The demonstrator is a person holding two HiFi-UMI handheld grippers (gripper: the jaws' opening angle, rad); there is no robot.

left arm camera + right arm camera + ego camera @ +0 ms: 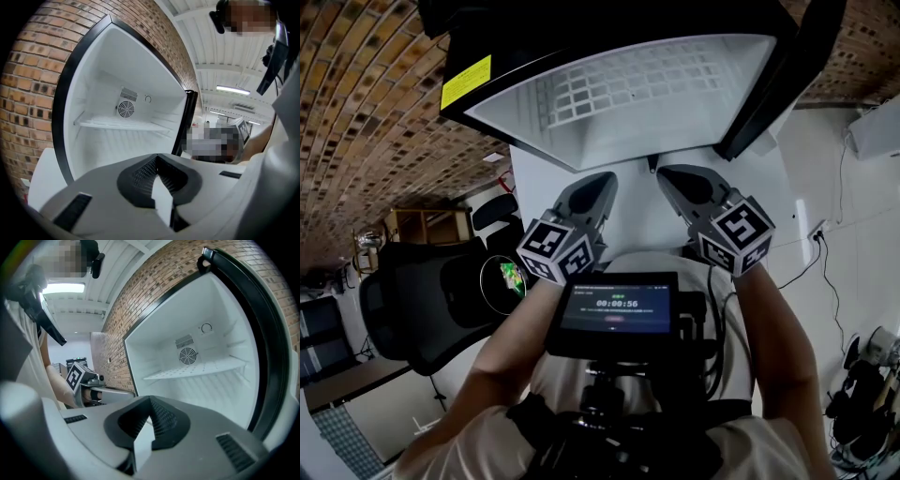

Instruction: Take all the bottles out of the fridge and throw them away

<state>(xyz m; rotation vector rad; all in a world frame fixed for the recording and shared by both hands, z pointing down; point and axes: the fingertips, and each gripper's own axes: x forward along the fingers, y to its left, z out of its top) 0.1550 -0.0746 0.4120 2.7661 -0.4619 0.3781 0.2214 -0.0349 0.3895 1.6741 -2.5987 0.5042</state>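
Observation:
The small fridge (628, 94) stands open in front of me, with a black frame and a white inside. Its wire shelf (122, 125) and the back wall with a round fan (187, 355) show in both gripper views, and I see no bottle in it. My left gripper (607, 180) and right gripper (666, 176) hang side by side just before the opening, both shut with nothing between the jaws. In the right gripper view, the left gripper (89, 386) shows at the left with its marker cube.
The fridge door (778, 84) swings out at the right. The fridge rests on a white cabinet (647, 220) against a brick wall (356, 112). A black office chair (422, 291) stands to my left. A small screen (617, 309) sits on my chest rig.

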